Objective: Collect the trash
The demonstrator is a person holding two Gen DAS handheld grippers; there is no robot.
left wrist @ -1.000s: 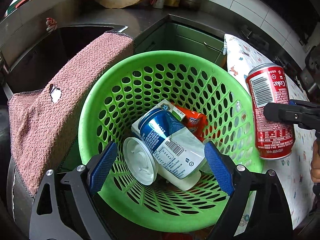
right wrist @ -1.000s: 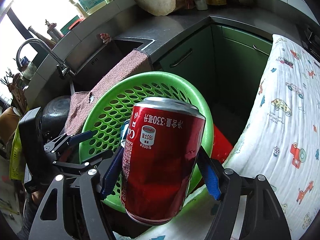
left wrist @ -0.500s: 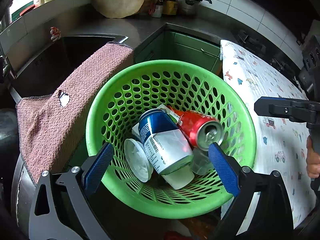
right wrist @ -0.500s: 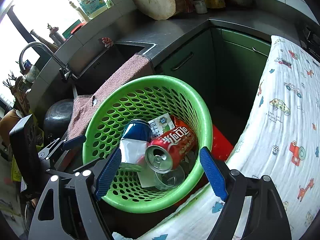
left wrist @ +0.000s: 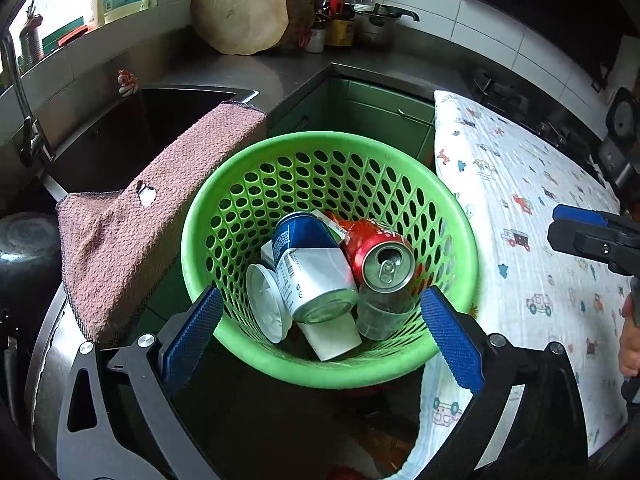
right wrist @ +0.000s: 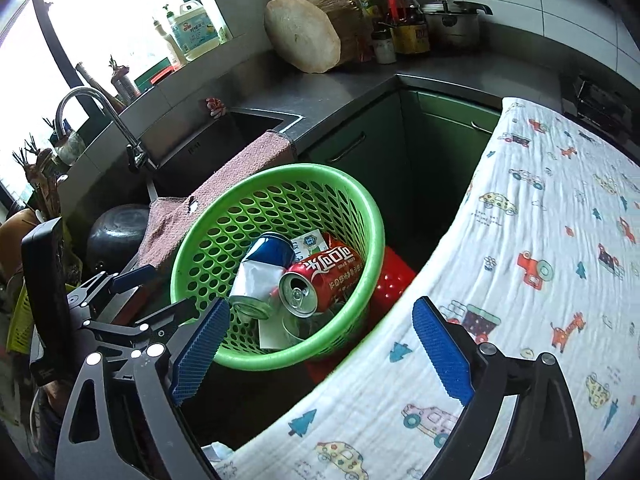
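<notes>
Dropped red cola can [left wrist: 376,254] now lying in green basket [left wrist: 256,360], tab end up, both grippers released, empty

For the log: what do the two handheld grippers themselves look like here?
Both match: the left gripper and right gripper have black skeletal frames with cut-out openings, silver bolt heads, and jaws faced with blue ribbed pads. No cables or lettering show. The holder's bare fingers appear at the frame edge; no sleeve is visible.

One green basket [left wrist: 460,216]; two cans: red can [left wrist: 376,252], blue-white can [left wrist: 316,268]; one clear cup [left wrist: 380,316].
</notes>
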